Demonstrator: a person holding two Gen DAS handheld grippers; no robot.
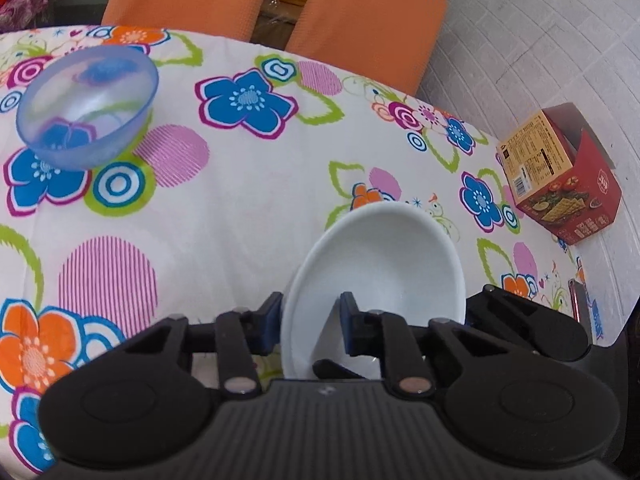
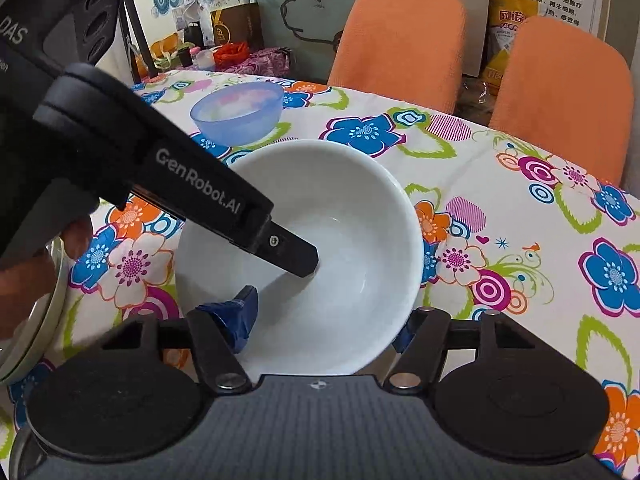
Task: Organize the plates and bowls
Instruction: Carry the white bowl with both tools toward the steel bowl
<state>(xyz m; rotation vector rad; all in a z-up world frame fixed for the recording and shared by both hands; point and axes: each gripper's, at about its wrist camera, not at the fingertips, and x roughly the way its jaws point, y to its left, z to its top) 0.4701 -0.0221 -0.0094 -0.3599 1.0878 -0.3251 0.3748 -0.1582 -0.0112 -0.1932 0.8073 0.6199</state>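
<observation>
A white bowl (image 1: 384, 264) (image 2: 336, 216) sits near the front of the flowered table. My left gripper (image 1: 310, 320) is shut on its rim, one pad outside the wall and one inside. In the right wrist view its black inner finger (image 2: 296, 256) reaches down into the bowl. My right gripper (image 2: 320, 328) is open around the bowl's near side, its left pad inside the bowl and its right pad outside the rim. A translucent blue bowl (image 1: 88, 108) (image 2: 238, 110) stands empty at the far left. I cannot tell whether the white bowl is off the cloth.
A red cracker box (image 1: 560, 176) lies at the table's right edge. Two orange chairs (image 2: 400, 40) stand behind the table. A metal plate's rim (image 2: 40, 300) shows at the left, beside a person's hand (image 2: 76, 236). Part of the right gripper's body (image 1: 528, 320) sits beside the white bowl.
</observation>
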